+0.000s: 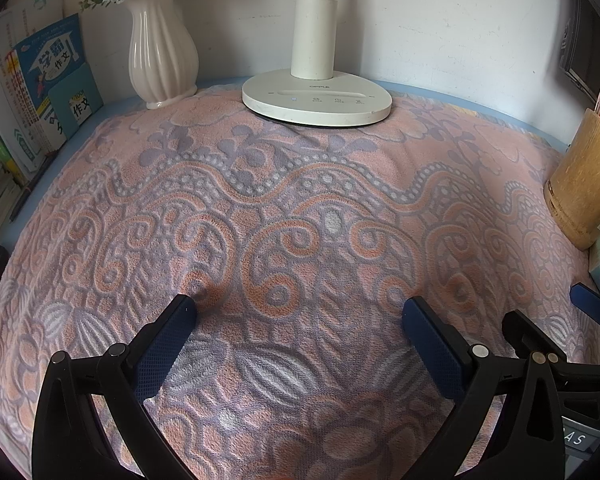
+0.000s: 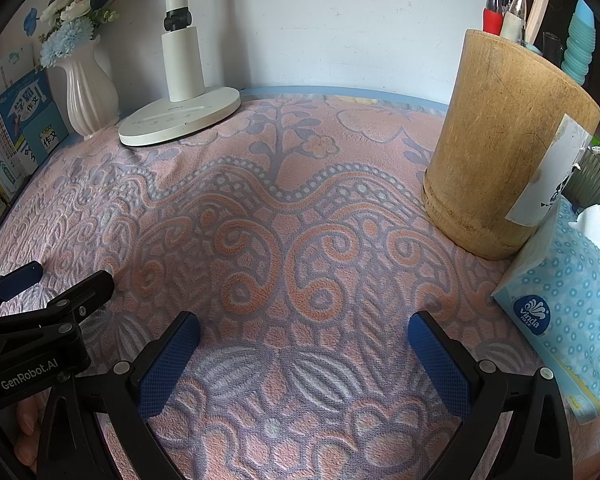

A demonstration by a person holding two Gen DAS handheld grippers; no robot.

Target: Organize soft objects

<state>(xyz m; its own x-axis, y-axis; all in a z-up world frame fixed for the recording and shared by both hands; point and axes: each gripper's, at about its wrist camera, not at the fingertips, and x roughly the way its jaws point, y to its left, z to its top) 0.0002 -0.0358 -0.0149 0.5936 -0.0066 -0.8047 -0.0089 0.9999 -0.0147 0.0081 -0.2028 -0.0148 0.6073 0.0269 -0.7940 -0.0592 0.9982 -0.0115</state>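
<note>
Towel [image 1: 300, 220] in pink, orange and grey-lilac pattern lies spread flat over nearly the whole surface [image 1: 40, 184], whose blue top shows only as a thin strip along the back and left edges. The towel's near edge is cut off below both views, so its full reach cannot be told. The left gripper [image 1: 300, 308] has its jaws wide apart, both tips pressed down on the towel, the cloth dimpling at the left tip. The right gripper [image 2: 304, 324] also stands with jaws wide, low over the towel just beside the left one; whether its tips touch the cloth cannot be told. A lamp [image 1: 316, 96] base sits on the towel's far edge, its arm cut off at the top. A white vase [image 1: 162, 56] and leaning books [image 1: 44, 80] crowd the back left corner. A wooden pen holder [image 2: 508, 144] and a tissue box [image 2: 568, 304] close the right side, the box partly out of frame. The middle stretch of towel lies open between them.
</note>
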